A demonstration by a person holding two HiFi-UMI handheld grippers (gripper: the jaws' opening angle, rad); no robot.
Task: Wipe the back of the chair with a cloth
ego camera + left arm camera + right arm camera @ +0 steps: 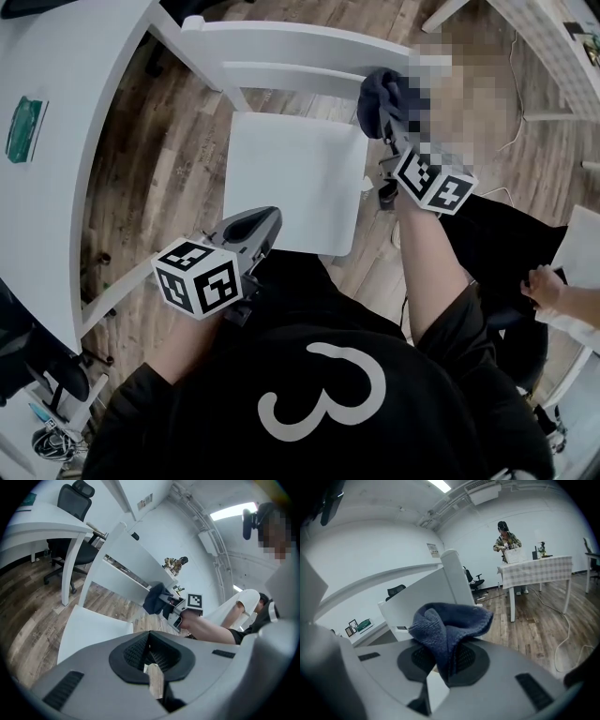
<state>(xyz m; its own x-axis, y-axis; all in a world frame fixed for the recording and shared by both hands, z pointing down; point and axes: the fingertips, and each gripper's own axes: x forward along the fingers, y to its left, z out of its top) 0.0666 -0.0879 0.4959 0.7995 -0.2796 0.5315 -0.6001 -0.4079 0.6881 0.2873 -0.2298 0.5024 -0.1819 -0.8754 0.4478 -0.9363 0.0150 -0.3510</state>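
The white chair stands in front of me, its back (300, 45) at the top of the head view and its seat (291, 178) below. My right gripper (384, 117) is shut on a dark blue cloth (380, 94), held against the right end of the chair back. In the right gripper view the cloth (450, 623) bunches out of the jaws, right in front of the chair back (426, 595). My left gripper (255, 227) hovers at the seat's near edge, shut, with nothing in it. Its view shows the seat (89, 630) and the cloth (153, 598) beyond.
A white desk (56, 141) runs along the left, with a black office chair (75, 508) behind it. Another person's hand (548, 286) is at the right. A checked table (534, 569) with a person by it stands far off. A cable (511, 141) lies on the wooden floor.
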